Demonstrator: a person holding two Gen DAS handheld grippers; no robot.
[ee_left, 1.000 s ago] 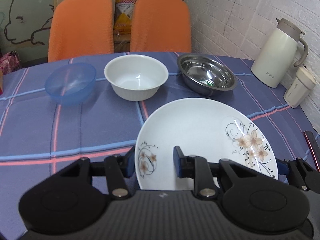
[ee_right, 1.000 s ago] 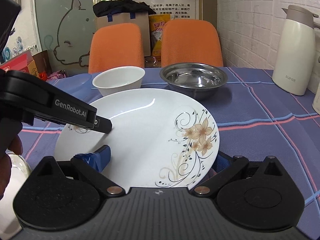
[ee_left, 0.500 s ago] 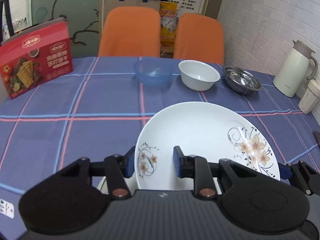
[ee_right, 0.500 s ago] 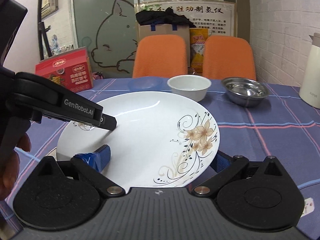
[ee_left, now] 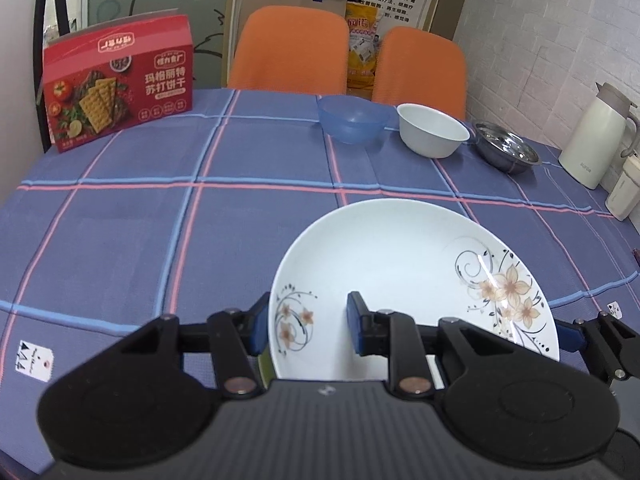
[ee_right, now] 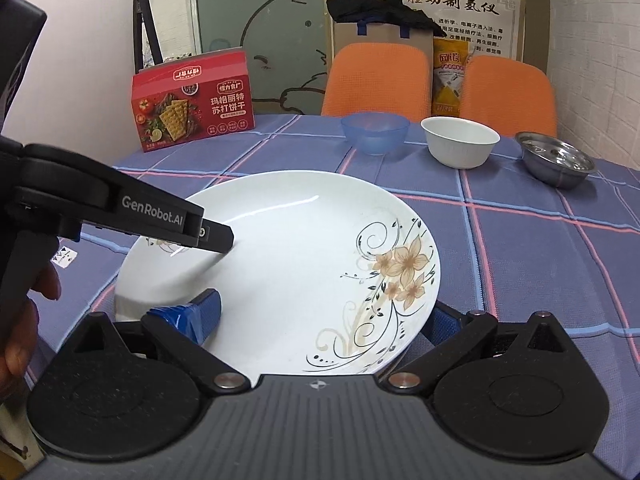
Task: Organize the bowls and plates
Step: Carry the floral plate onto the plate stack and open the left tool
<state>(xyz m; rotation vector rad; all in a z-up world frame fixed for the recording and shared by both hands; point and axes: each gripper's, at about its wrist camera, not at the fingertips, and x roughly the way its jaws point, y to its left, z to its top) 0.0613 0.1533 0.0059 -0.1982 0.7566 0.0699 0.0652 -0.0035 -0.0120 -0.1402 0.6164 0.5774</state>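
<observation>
Item: floral plate (ee_left: 400,272), which we hold above the worktop (ee_left: 120,220). Left gripper (ee_left: 306,320) jaws clamp its left rim; right gripper (ee_right: 324,316) jaws straddle its right rim, grip unclear. 3 bowls (ee_left: 434,136) sit well apart at the far edge.

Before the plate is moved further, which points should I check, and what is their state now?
1. Left tool grips the plate rim, one finger on each side: ok.
2. Right tool straddles the plate's right part; whether it clamps: cannot tell.
3. Plate carries nothing: ok.
4. Blue bowl, white bowl and steel bowl stand apart from the plate: ok.
5. Plate lifted off the tablecloth: cannot tell.
</observation>
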